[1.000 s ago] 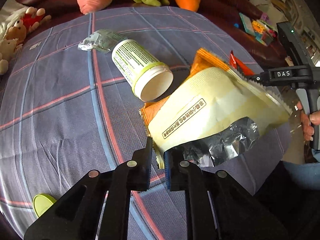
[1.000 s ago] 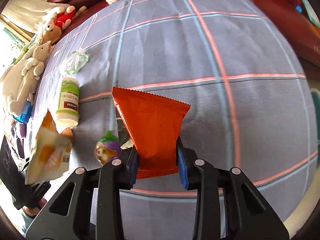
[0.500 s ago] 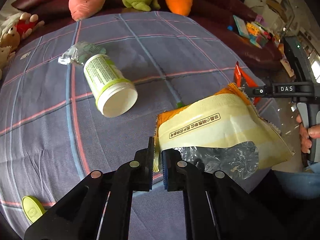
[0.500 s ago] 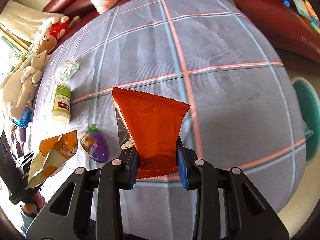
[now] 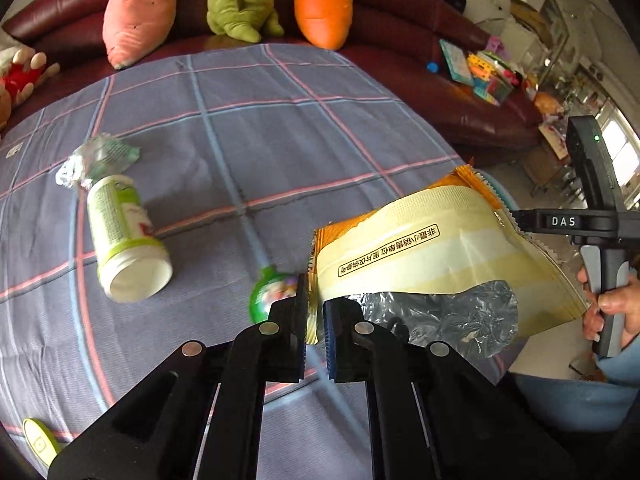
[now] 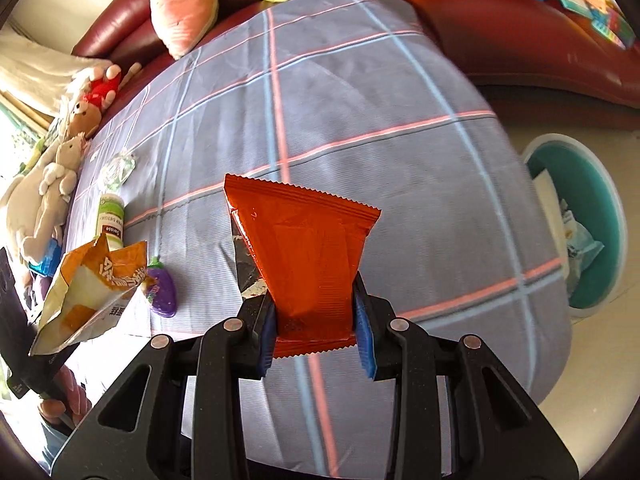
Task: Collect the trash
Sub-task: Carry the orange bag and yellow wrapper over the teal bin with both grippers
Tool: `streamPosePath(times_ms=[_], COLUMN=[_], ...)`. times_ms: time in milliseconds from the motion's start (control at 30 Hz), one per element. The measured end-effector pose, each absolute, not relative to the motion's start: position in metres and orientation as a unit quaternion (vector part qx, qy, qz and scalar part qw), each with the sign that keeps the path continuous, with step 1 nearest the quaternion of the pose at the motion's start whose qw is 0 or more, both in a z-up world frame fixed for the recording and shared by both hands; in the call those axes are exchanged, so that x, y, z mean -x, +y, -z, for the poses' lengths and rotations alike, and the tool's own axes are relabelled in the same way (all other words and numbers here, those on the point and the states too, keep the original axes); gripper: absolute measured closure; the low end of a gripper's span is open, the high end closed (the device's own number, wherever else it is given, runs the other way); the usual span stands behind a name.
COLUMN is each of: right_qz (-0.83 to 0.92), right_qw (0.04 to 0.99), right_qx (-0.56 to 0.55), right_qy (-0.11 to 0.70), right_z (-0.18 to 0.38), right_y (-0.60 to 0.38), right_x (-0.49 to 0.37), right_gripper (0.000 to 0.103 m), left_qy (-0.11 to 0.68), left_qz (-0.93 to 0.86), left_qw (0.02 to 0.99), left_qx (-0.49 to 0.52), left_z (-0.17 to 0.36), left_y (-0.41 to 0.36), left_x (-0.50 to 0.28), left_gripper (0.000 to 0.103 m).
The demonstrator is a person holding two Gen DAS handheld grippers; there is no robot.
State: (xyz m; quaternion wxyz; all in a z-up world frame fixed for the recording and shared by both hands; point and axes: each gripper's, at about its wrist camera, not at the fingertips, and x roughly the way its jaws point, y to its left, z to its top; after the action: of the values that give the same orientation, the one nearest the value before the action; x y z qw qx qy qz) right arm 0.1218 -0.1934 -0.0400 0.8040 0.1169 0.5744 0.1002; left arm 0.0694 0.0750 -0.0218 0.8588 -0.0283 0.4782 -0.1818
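- Left wrist view: left gripper [image 5: 315, 314] pinched shut on the corner of one yellow snack bag [image 5: 436, 256], held up off the checked cloth [image 5: 248, 140].
- Counted on the cloth here: one white bottle [image 5: 124, 240] lying on its side, one crumpled clear wrapper [image 5: 98, 158] touching its far end, one small green-topped toy [image 5: 272, 292] just behind the fingers, one green lid [image 5: 38, 442] at the near edge.
- Right wrist view: right gripper [image 6: 316, 332] clamped on one orange packet [image 6: 304, 248], likewise lifted clear of the cloth.
- One teal bin [image 6: 576, 220] stood beside the table, off to the right, some rubbish already inside.
- Judged mid-carry: two pieces in hand, neither binned yet.
- Next move probably called for swinging the orange packet over the bin's mouth before spreading the fingers, then the yellow snack bag; bottle and wrapper apparently left to collect.
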Motion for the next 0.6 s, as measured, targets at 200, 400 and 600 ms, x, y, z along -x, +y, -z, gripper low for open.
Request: streamPosePath(times_ms=[200,400,600], right_qz=[-0.09,-0.078,-0.055], right_qw=[0.807,0.809,0.813], right_qx=[-0.132,-0.145,-0.16], right_qy=[0.568,0.564,0.558], right_z=[0.038,0.041,0.041], right_y=[-0.222,-0.25,-0.29], right_x=[-0.117,-0.113,-0.108], right_gripper=[0.072,0.072,0.072], left_qy=[0.482,0.484,0.485], left_qz=[0.201,0.217,0.235], left_qw=[0.852,0.847,0.842], left_qx=[0.024,0.014,-0.003], left_z=[0.024,0.023,0.021], left_y=[0.041,0.01,-0.029], left_x=[-0.084,-0.092,-0.105], left_gripper=[0.095,0.095,0.095])
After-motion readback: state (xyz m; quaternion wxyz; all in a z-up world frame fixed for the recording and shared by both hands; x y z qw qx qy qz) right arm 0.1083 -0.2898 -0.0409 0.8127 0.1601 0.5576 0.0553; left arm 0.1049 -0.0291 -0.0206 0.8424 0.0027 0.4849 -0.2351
